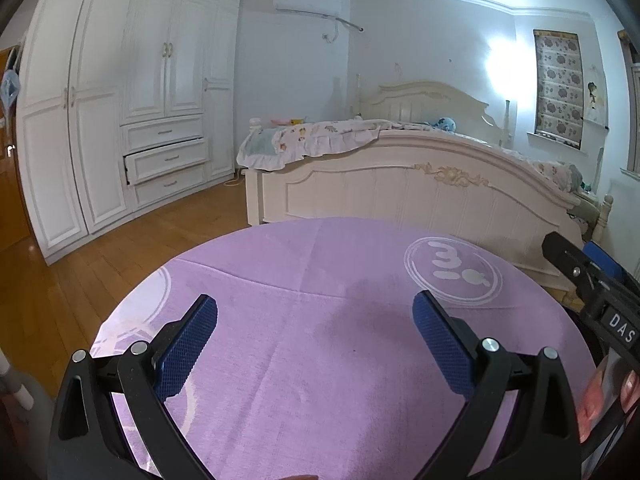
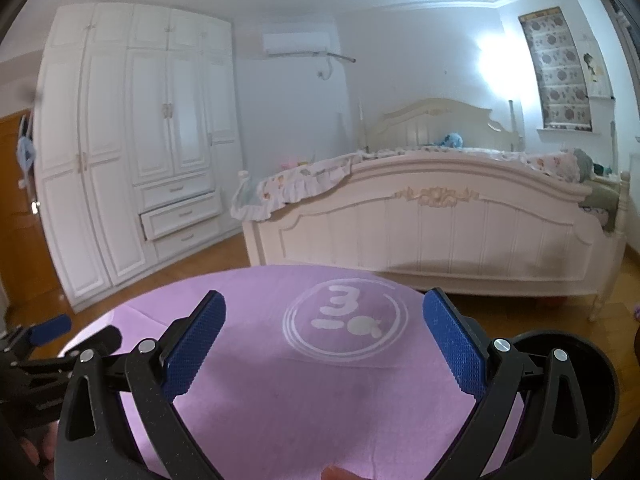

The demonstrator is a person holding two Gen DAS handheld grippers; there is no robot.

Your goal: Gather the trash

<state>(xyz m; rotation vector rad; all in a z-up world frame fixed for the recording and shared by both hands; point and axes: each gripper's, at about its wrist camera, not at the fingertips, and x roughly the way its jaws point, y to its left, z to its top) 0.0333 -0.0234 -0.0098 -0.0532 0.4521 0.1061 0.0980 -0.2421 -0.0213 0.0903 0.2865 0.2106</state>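
Observation:
My left gripper (image 1: 315, 320) is open and empty, its blue pads wide apart above a table under a purple cloth (image 1: 320, 360). My right gripper (image 2: 323, 316) is open and empty too, above the same purple cloth (image 2: 320, 400) near its white printed circle (image 2: 346, 320). No trash shows on the cloth in either view. The right gripper shows at the right edge of the left wrist view (image 1: 584, 272). The left gripper shows at the left edge of the right wrist view (image 2: 44, 336). A black round bin (image 2: 576, 384) stands beside the table at the lower right.
A cream bed (image 1: 420, 192) with a floral cover stands just beyond the table. A white wardrobe (image 1: 120, 112) fills the left wall, one drawer (image 1: 166, 160) pulled partly out. Wooden floor (image 1: 60, 280) lies between them. A brown door (image 2: 20, 208) is at far left.

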